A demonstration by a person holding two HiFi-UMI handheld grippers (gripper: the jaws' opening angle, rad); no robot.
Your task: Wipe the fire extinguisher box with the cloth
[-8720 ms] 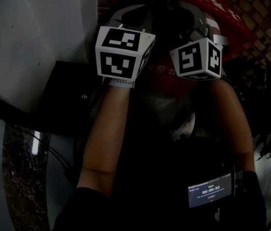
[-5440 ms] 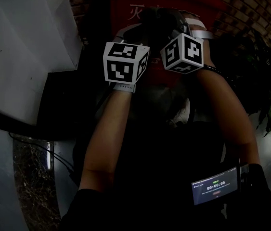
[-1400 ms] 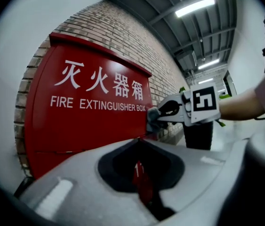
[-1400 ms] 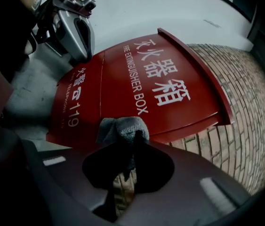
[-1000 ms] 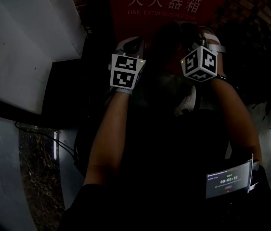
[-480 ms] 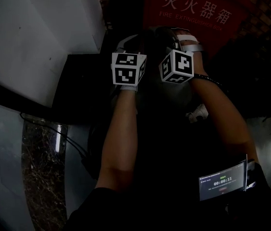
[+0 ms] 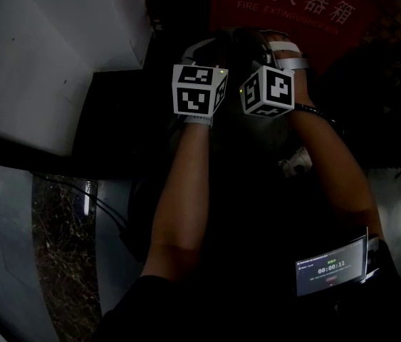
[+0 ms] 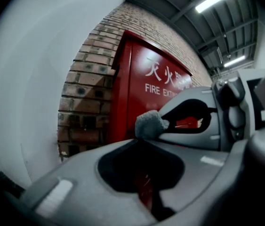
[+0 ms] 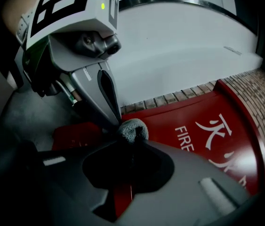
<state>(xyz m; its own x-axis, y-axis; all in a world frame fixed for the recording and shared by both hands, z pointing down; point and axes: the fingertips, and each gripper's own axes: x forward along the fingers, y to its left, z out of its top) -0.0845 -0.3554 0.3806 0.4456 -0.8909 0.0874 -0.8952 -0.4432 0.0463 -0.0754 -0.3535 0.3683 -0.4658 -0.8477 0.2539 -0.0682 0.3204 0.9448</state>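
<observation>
The red fire extinguisher box [image 7: 293,9] with white lettering stands against a brick wall, just beyond both grippers; its face also fills the left gripper view [image 8: 141,79] and the right gripper view [image 9: 207,126]. A small grey tuft of the cloth [image 8: 149,125] sticks out at the tips of my left gripper [image 8: 141,138], which is shut on it. My right gripper [image 9: 130,142] is shut on the same grey cloth [image 9: 133,130]. The two grippers meet tip to tip, marker cubes [image 7: 199,95] side by side. In the dark head view the cloth is hidden.
A white wall [image 7: 43,48] stands to the left of the box, with brick [image 8: 87,88] between them. A dark plant [image 7: 399,120] is at the right. A cable [image 7: 107,212] lies on the floor. A timer screen [image 7: 330,266] is strapped to the right forearm.
Over the last second the right gripper has swung left until its cube sits beside the left one. Both now sit close in front of the box's lettering.
</observation>
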